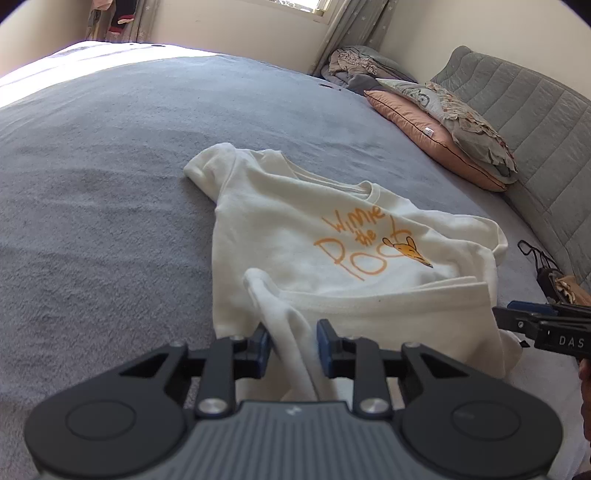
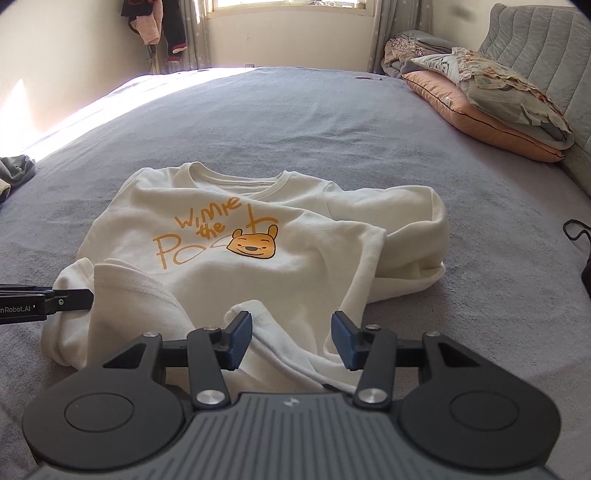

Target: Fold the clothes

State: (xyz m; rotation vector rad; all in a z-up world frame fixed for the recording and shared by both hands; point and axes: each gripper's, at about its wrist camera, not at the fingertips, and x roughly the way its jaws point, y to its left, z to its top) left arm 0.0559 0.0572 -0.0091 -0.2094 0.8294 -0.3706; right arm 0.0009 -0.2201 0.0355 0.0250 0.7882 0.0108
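Note:
A cream T-shirt (image 1: 295, 229) with an orange "Winnie the Pooh" print lies face up on the grey bed, its lower hem turned up toward me. My left gripper (image 1: 294, 347) is shut on a raised ridge of the hem at the shirt's near left corner. In the right wrist view the same shirt (image 2: 295, 266) has its right sleeve bunched. My right gripper (image 2: 291, 341) stands open over the near hem, with loose cloth lying between and under its blue pads (image 2: 240, 338). Each gripper's tip shows at the edge of the other's view.
The grey bedspread (image 1: 110, 184) spreads wide to the left and beyond the shirt. Stacked pillows (image 1: 443, 125) and a padded grey headboard (image 1: 535, 122) stand at the right. A dark strap or cord (image 1: 535, 254) lies near the right edge. Clothes hang in the far corner (image 2: 159, 26).

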